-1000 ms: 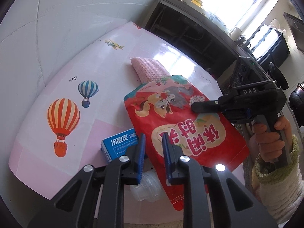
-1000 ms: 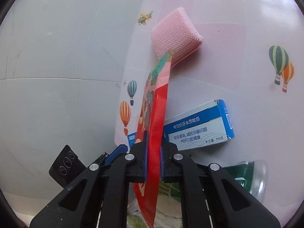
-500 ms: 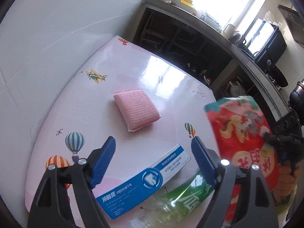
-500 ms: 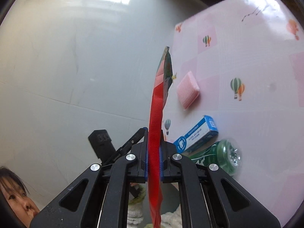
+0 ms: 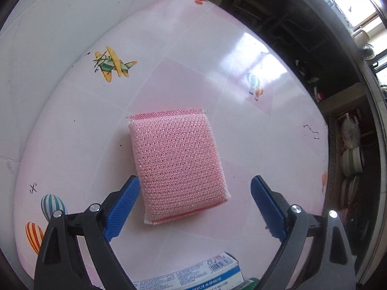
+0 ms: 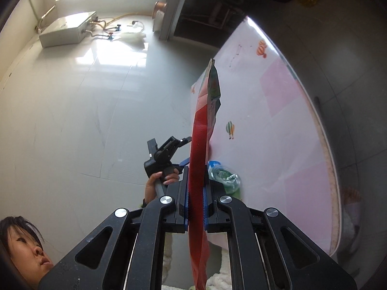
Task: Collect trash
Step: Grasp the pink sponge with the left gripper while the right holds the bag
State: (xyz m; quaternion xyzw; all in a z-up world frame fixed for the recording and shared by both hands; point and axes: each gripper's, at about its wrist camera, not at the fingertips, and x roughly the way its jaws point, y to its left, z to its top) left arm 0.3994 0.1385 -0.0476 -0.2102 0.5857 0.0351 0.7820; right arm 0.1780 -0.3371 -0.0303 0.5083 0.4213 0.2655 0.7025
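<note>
Two grippers: left gripper (image 5: 194, 207), just opened wide, straddles sponge (image 5: 177, 163); right gripper (image 6: 195, 213) clamps red bag (image 6: 202, 130).

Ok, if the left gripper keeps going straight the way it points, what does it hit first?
Most likely the pink sponge. The left gripper is open, jaws just widened, nothing between the pads, and its line runs onto the sponge's near end. Depth is hard to judge; it might meet the table just short of it.

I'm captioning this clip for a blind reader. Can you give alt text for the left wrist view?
The open left gripper hangs above a pink mesh sponge lying flat on a pink table printed with balloons and a plane. A blue-and-white box peeks in at the bottom edge.
</note>
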